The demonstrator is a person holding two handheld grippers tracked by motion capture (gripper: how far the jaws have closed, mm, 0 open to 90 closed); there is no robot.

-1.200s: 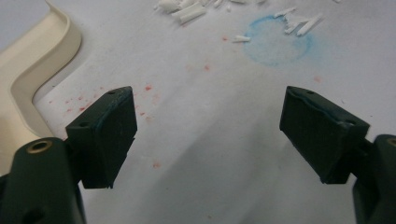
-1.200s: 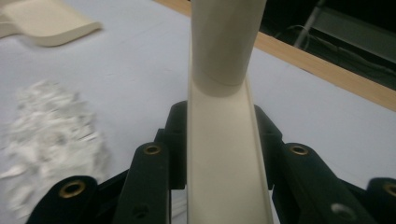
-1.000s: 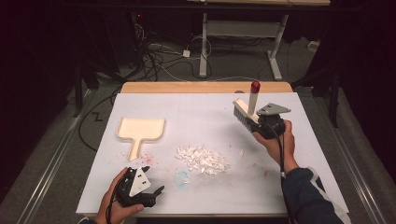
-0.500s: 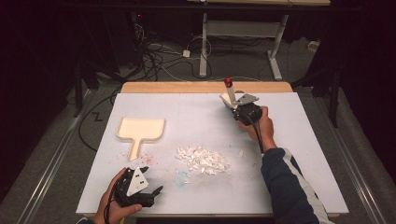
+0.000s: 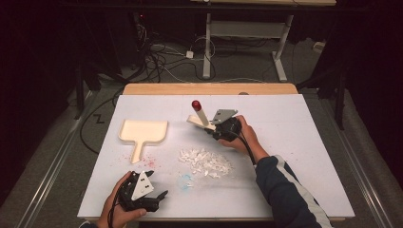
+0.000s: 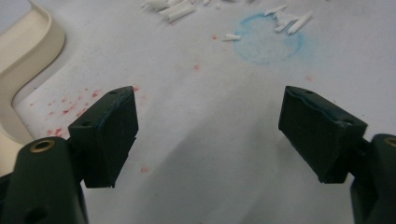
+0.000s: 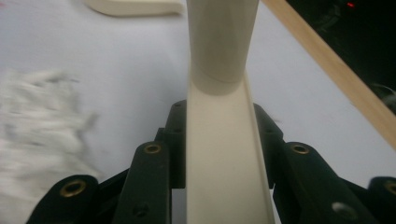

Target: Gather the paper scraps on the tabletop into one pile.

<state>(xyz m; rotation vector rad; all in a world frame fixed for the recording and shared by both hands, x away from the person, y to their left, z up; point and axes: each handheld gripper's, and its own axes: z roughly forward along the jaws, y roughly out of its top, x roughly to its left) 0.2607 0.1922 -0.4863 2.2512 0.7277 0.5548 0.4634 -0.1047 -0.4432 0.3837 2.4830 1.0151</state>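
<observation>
Above the far middle of the white-covered table (image 5: pixel 304 142), the right gripper (image 5: pixel 215 129) is clenching the cream handle of a small brush (image 5: pixel 199 116), its red-capped end pointing up and away from the person. From the right gripper view, the brush handle (image 7: pixel 224 154) is running straight up between the two black jaws, which are pressing on its flat sides low down, while the rounder upper part is rising past them. It is looking like light, rigid plastic, smooth enough to twist in a loose hold, so a firm pinch on the flat section near the head is probably the sensible place to take it. Just below the brush, a pile of white paper scraps (image 5: pixel 205 161) is lying on the table, loose and feather-light, likely to scatter under a hard sweep. To the left of the pile, well apart from it, a cream dustpan (image 5: pixel 142 132) is sitting flat with its handle toward the person. Near the front edge, the left gripper (image 5: pixel 159 197) is resting with jaws spread wide and empty over stained paper.
</observation>
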